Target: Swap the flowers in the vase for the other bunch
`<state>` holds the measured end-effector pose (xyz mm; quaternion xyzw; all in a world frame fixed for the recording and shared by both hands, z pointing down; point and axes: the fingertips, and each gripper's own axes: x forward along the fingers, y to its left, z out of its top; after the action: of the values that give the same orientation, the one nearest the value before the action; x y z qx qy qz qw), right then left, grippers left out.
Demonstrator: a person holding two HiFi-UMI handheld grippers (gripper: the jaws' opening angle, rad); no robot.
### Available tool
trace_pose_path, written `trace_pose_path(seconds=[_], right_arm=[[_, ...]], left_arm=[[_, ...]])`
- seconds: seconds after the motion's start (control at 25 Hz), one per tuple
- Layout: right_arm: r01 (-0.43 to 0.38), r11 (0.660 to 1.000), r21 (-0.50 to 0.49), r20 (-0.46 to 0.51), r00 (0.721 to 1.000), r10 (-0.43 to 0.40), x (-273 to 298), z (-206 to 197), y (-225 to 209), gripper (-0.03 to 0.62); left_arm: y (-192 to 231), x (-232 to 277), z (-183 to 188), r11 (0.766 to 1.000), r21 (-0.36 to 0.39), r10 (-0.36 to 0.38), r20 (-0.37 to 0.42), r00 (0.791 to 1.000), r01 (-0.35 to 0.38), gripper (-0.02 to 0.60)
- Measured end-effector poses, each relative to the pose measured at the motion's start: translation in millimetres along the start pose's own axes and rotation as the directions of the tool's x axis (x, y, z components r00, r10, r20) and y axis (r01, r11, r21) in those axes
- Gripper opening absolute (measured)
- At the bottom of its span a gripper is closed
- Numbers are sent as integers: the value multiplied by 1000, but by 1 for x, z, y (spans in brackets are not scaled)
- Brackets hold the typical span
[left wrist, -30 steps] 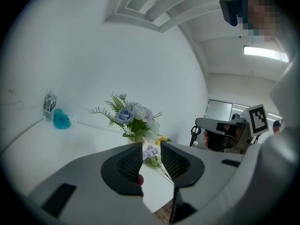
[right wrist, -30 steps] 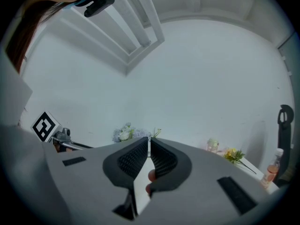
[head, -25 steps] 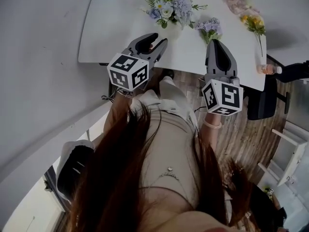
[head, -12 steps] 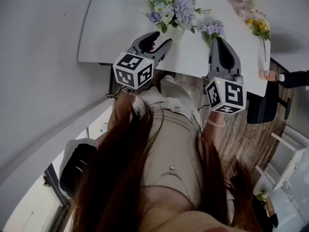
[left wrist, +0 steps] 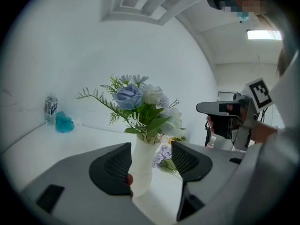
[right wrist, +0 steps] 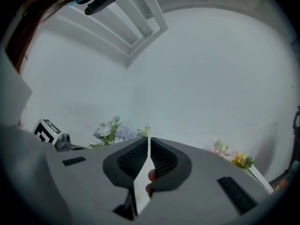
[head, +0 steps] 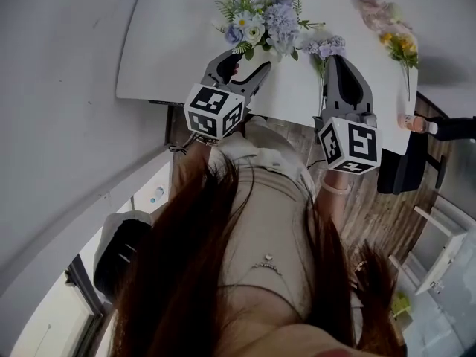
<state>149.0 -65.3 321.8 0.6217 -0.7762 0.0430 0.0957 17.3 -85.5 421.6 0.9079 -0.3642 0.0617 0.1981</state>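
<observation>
A white vase (left wrist: 142, 165) with a blue and white bouquet (head: 262, 22) stands on the white table (head: 160, 58). My left gripper (head: 242, 62) is just short of it and its jaws are opening. In the left gripper view the vase shows in the gap between the pads (left wrist: 115, 167), which do not press on it. A loose purple bunch (head: 327, 47) lies to the right of the vase. My right gripper (head: 337, 64) hovers over its stem, shut with nothing in it. The bouquet (right wrist: 114, 131) also shows far left in the right gripper view.
Yellow flowers (head: 401, 47) and a pink bunch (head: 375, 10) lie at the table's far right, with a small bottle (head: 415, 123) near that edge. A water bottle (left wrist: 50, 108) and a teal thing (left wrist: 63, 123) stand at the far left by the wall.
Both grippers have moved forward over the table towards the vase and the purple bunch. The left jaws have spread wider; the right stays shut.
</observation>
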Motion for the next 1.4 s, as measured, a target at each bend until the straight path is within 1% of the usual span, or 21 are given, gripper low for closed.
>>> trace_pose_path(seconds=[0.36, 0.64, 0.8, 1.04, 1.28, 1.32, 1.4], right_arm=[[-4, 1000, -10, -18, 1000, 3, 11, -2, -9, 35], [6, 1000, -17, -31, 1000, -7, 17, -5, -19, 35], [14, 1000, -25, -38, 999, -15, 16, -6, -23, 35], [28, 999, -31, -41, 999, -30, 13, -6, -30, 35], [42, 999, -27, -48, 998, -43, 12, -10, -33, 35], [43, 999, -25, -48, 998, -44, 12, -10, -34, 35], [43, 999, -20, -47, 998, -44, 12, -10, -36, 35]], left_arm=[[3, 19, 5, 999, 32, 21, 30, 999, -22, 279], [6, 34, 11, 999, 37, 23, 66, 998, -25, 290], [5, 41, 17, 999, 47, 12, 82, 997, -16, 296], [4, 52, 19, 998, 55, 1, 94, 996, -6, 296], [5, 51, 23, 997, 70, 15, 119, 993, -24, 293], [5, 50, 24, 997, 74, 19, 126, 992, -29, 287], [6, 47, 26, 996, 79, 31, 142, 989, -42, 255]])
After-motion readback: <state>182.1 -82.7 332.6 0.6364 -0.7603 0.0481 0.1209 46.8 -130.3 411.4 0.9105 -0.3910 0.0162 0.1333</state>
